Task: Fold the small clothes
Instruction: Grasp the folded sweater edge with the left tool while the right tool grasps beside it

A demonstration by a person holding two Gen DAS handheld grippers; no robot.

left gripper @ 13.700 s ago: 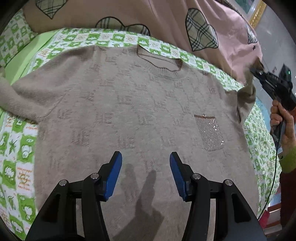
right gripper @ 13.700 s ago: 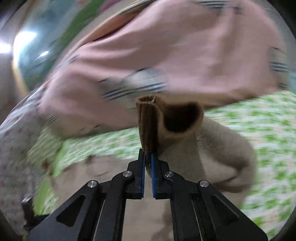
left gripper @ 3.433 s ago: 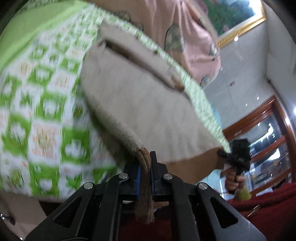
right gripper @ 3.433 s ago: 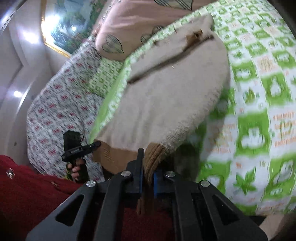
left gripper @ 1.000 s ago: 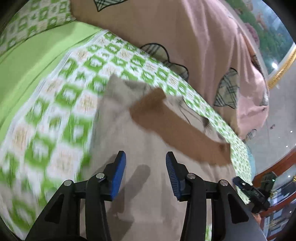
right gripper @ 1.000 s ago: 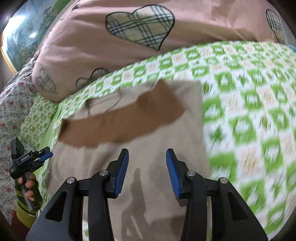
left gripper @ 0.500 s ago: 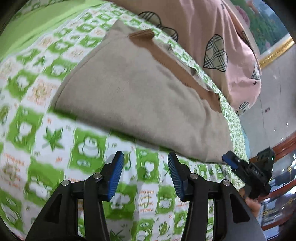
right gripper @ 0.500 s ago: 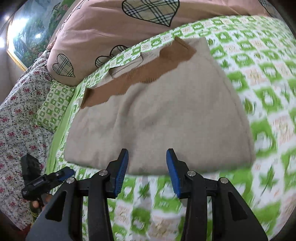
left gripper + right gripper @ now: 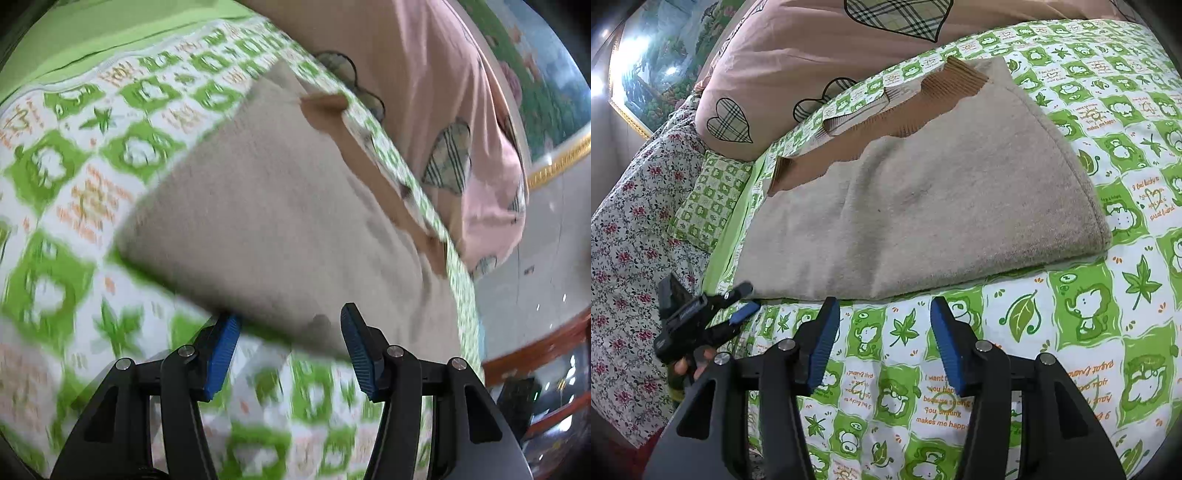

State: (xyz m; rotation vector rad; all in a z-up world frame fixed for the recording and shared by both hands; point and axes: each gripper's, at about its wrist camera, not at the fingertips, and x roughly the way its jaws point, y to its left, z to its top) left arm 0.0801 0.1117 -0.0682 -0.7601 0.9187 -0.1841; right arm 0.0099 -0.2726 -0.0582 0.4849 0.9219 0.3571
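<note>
Right wrist view: folded beige knit sweater with brown ribbed hem lies on the green-patterned bed sheet; right gripper and left gripper both spread, empty. Snagging one layer could undo the fold.

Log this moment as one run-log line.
left tool: open, empty | right tool: open, empty | folded beige knit sweater: flat on green-and-white patterned bedsheet, brown ribbed hem on top

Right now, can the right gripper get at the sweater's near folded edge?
Probably yes: the right gripper is open, just short of the folded sweater, with only bare green-print sheet between them.
</note>
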